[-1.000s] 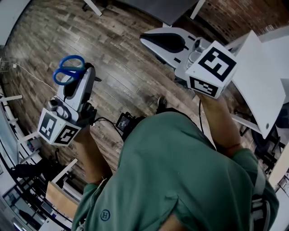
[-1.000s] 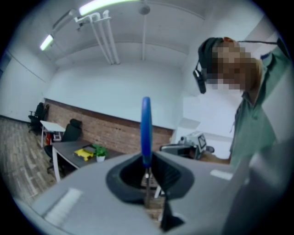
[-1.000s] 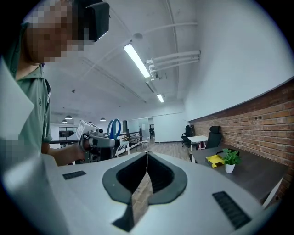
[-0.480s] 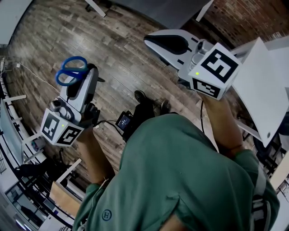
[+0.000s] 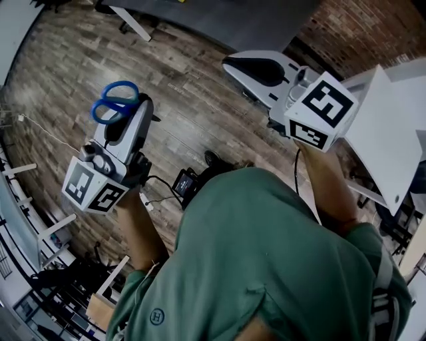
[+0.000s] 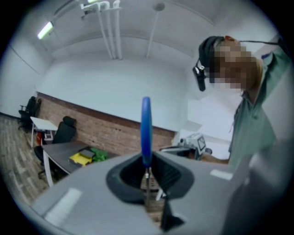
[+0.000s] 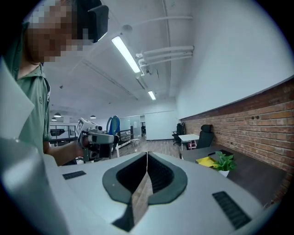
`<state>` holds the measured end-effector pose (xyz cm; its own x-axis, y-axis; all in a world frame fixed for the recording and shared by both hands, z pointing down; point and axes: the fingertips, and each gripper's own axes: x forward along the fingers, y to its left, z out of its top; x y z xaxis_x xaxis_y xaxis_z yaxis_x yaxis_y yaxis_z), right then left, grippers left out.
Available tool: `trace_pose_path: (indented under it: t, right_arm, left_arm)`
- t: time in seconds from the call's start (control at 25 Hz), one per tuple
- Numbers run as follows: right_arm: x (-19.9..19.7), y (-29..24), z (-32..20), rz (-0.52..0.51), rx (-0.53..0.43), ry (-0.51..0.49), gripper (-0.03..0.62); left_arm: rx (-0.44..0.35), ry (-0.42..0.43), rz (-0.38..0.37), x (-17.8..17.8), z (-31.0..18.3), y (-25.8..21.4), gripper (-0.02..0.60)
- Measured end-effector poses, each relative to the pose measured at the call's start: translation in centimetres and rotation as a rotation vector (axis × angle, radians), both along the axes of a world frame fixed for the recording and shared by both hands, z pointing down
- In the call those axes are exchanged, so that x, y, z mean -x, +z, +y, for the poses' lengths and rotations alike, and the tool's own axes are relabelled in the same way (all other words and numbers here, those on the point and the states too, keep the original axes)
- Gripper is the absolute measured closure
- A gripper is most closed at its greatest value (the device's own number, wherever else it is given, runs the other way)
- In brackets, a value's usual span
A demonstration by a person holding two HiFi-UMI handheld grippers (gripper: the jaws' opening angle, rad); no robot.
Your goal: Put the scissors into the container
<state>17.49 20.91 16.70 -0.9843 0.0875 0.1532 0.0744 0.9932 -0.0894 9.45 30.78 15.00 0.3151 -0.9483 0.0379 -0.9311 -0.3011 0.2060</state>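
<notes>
Scissors with blue handles stick out of my left gripper, which is shut on their blades and held over the wooden floor at the left of the head view. In the left gripper view the blue handle stands edge-on above the jaws, with the thin metal blades pinched between them. My right gripper is held up at the right, shut with nothing in it; its pads meet along one line. It sees the left gripper with the scissors across from it. No container shows in any view.
A wooden plank floor lies below. A grey table stands at the top and a white table at the right, before a brick wall. A desk holds a yellow item and a plant. A small black device hangs on a cable.
Both grippers have drifted slightly up and to the right in the head view, the left one still carrying the scissors. The floor has shifted under the person, whose shoe has slipped almost out of sight.
</notes>
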Motion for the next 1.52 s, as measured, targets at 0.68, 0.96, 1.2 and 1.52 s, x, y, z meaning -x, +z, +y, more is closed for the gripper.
trace_pose_path:
  t: [0.68, 0.96, 1.2, 1.52]
  right_arm:
    - [9.4, -0.6, -5.4, 0.065, -0.051, 0.021, 0.586]
    - [13.0, -0.2, -11.4, 0.034, -0.017, -0.057, 0.586]
    - [14.3, -0.1, -16.7, 0.005, 0.002, -0.103, 0.586]
    - [15.7, 1.5, -20.2, -0.003, 0.058, -0.098, 0.588]
  left_arm:
    - [-0.064, 0.045, 0.039, 9.6, -6.6, 0.0, 0.551]
    - [-0.034, -0.026, 0.035, 11.8, -11.7, -0.4, 0.551]
    - [-0.016, -0.081, 0.025, 12.9, -16.5, -0.8, 0.551]
    - [0.032, -0.083, 0.028, 14.4, -20.2, 0.0, 0.551]
